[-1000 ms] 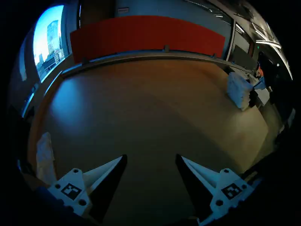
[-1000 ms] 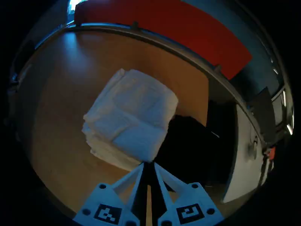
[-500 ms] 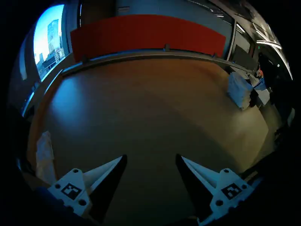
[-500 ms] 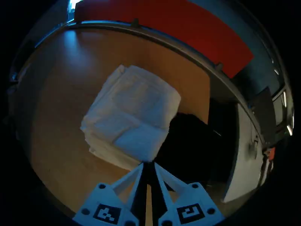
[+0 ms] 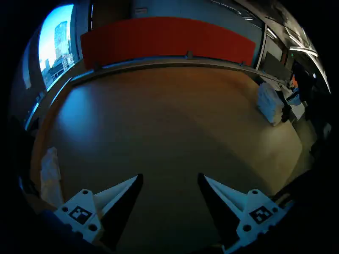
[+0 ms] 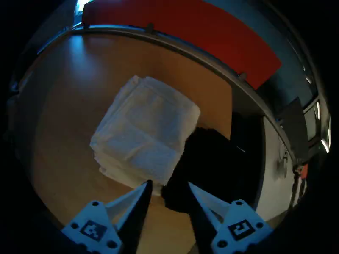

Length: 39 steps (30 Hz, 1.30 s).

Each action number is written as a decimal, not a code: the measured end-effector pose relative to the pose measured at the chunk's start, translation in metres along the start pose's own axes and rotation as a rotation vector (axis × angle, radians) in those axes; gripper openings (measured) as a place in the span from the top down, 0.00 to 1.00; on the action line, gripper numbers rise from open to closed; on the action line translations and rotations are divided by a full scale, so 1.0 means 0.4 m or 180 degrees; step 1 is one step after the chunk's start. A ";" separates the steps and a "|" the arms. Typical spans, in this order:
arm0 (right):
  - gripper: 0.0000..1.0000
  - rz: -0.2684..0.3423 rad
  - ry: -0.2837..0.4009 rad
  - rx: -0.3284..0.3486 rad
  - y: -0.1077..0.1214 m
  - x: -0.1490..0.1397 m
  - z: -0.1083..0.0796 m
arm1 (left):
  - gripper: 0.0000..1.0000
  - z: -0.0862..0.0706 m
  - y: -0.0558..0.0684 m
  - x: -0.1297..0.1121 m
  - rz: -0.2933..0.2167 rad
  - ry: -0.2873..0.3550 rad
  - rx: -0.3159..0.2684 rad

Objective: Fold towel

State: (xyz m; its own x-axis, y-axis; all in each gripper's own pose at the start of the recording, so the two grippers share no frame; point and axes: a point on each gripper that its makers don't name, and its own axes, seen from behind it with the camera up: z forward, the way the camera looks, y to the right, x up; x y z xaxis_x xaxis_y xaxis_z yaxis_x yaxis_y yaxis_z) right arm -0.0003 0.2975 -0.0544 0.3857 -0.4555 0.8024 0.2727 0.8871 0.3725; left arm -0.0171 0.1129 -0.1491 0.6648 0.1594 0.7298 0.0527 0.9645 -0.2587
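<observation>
Dark mass (image 6: 216,169) right of towel (image 6: 146,131): shapeless, unreadable in low light. Pale crumpled thing (image 5: 50,177) at lower left of left gripper view, partly cut off, material unclear. Towel at centre of right gripper view: white, soft, folded into thick square stack with layered edges, lying on smooth wooden table (image 6: 59,110) near its right edge. Right gripper (image 6: 168,183) released, tips spread just below towel's near corner, grasping nothing. Left gripper (image 5: 169,175) released, spread wide over bare tabletop. Flat red panel (image 5: 167,36) along table's far edge.
</observation>
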 end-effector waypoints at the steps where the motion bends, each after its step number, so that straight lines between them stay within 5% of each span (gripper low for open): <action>1: 0.29 0.0019 0.0024 0.0000 -0.003 0.004 -0.001 | 0.05 0.000 0.000 0.000 -0.0006 0.0003 -0.0002; 6: 0.00 0.0160 0.0160 -0.0005 -0.016 0.032 -0.005 | 0.05 0.000 -0.001 0.003 -0.0021 0.0015 -0.0013; 22: 0.00 0.0418 0.0450 0.0011 -0.057 0.104 -0.023 | 0.04 -0.012 -0.016 0.017 -0.0040 0.0088 0.0010; 39: 0.00 0.1259 0.1199 -0.0160 -0.083 0.232 -0.081 | 0.04 -0.025 -0.038 0.046 -0.0119 0.0233 0.0096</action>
State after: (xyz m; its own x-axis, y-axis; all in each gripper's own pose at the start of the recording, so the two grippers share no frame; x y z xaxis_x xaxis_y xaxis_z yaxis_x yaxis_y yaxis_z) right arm 0.0549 0.2233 -0.0073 0.7536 -0.0913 0.6509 0.0810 0.9957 0.0460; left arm 0.0017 0.0993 -0.1380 0.7156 0.1083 0.6901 0.0567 0.9756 -0.2120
